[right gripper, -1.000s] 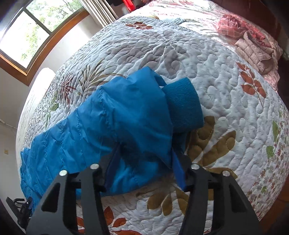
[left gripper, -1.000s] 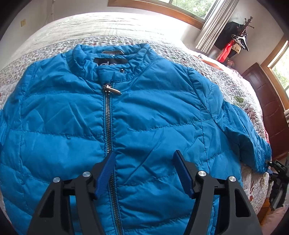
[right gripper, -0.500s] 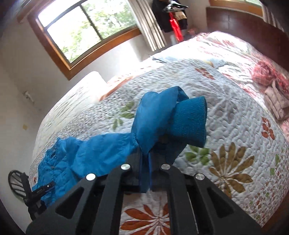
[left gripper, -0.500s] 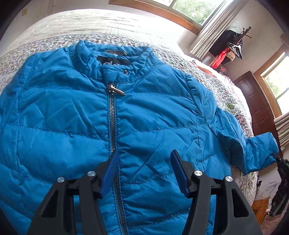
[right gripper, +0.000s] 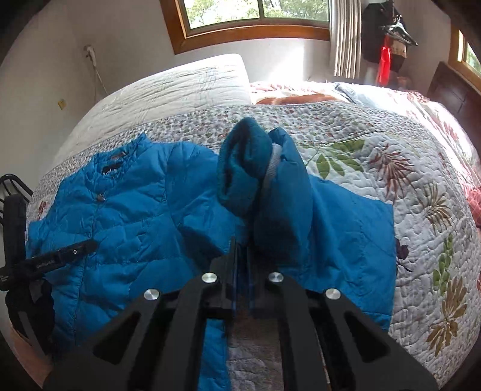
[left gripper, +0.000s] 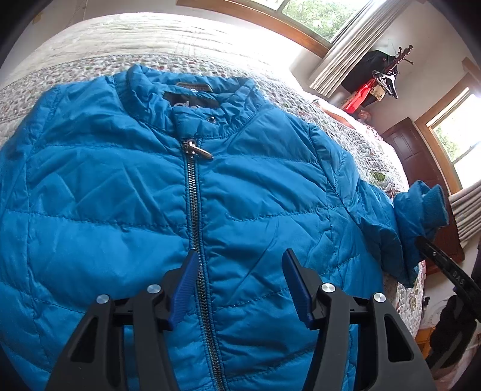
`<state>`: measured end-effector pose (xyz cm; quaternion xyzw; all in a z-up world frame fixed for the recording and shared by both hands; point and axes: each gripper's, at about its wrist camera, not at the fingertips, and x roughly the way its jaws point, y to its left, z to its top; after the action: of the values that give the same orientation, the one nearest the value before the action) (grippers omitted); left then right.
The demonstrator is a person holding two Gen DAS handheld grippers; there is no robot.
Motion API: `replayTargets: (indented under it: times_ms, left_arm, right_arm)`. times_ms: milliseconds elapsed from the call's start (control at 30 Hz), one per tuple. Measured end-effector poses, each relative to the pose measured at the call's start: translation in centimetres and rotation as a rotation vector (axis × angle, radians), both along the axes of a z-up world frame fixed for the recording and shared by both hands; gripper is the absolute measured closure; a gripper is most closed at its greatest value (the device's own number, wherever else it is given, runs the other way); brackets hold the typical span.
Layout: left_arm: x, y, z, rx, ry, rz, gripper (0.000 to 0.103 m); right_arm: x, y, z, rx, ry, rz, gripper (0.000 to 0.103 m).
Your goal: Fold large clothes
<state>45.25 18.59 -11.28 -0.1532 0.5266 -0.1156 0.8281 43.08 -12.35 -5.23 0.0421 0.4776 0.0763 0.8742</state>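
Over the front of the blue jacket (left gripper: 114,192), as the left wrist camera sees it, the left gripper (left gripper: 240,285) hangs with its two blue-padded fingers (left gripper: 183,285) spread wide apart and nothing between them. One pad sits above the dark zipper (left gripper: 195,222), which runs up the middle of the jacket to a metal pull (left gripper: 197,150) just below the collar (left gripper: 192,90). The jacket lies face up and zipped on a floral quilt (left gripper: 345,126), its collar pointing away from the camera toward a wood-framed window (left gripper: 270,18). To the right of the jacket's body its sleeve (left gripper: 381,222) is raised off the quilt, the knit cuff (left gripper: 433,207) turned up in the air, and a black part of the right gripper (left gripper: 442,267) shows just below the cuff. Beyond the sleeve a dark wooden door (left gripper: 421,162) and a coat stand (left gripper: 387,72) can be seen. From the right wrist camera, the right gripper (right gripper: 242,258) has its fingers pressed together on the blue fabric of the sleeve (right gripper: 279,204), which bunches up right in front of them with the cuff (right gripper: 240,168) folded over at the top. The jacket's body (right gripper: 126,216) spreads to the left of the sleeve on the quilt (right gripper: 390,156), and the left gripper (right gripper: 45,264) reaches over its near left edge. A pale bed cover (right gripper: 168,87) lies beyond the jacket under the window (right gripper: 255,18).
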Motion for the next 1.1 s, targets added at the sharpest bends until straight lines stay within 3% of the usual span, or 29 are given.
replayTargets:
  times_ms: [133,200,267,367,533,700,800,867,1000,1033,1100]
  left_arm:
    - [0.0,0.2,0.1,-0.013,0.001,-0.004,0.045]
    - [-0.1,0.2,0.3,-0.017,-0.003,-0.003,0.045]
    - [-0.3,0.2,0.8,-0.012,-0.015,0.007,0.045]
    - [-0.8,-0.4,1.9,-0.032,-0.038,-0.01,0.045]
    - [-1.0,-3.4,3.7,-0.094,-0.038,-0.074,0.044]
    - [-0.8,-8.3,4.0,-0.134,-0.019,-0.135,0.044]
    - [-0.4,-11.7,3.8,-0.187,-0.001,-0.178,0.04]
    - [0.5,-13.8,3.4,-0.174,0.002,-0.16,0.035]
    - [2.5,-16.5,2.7,-0.161,0.004,-0.139,0.035]
    - [2.8,-16.8,2.6,-0.173,-0.001,-0.137,0.037]
    - [3.2,-17.3,2.7,-0.195,-0.007,-0.146,0.059]
  right_arm:
    - [0.0,2.2,-1.5,0.051,0.039,0.087,0.087]
    - [-0.7,2.3,-1.2,0.135,0.022,0.122,0.066]
    - [-1.5,1.3,-0.3,0.261,0.003,0.141,0.053]
    - [-2.6,-0.4,1.2,0.388,-0.051,0.164,0.05]
    - [-2.7,-3.7,3.6,0.563,-0.117,0.106,0.05]
    - [-1.2,-6.4,2.5,0.297,-0.044,-0.214,0.05]
    - [-0.7,-8.9,0.1,0.275,0.033,-0.324,0.05]
    - [-1.1,-10.6,-1.0,0.278,0.049,-0.38,0.051]
    - [-1.1,-12.0,-1.9,0.311,0.055,-0.401,0.051]
    - [-1.1,-12.0,-1.9,0.297,0.051,-0.405,0.051]
    - [-1.0,-12.0,-1.9,0.294,0.053,-0.408,0.051]
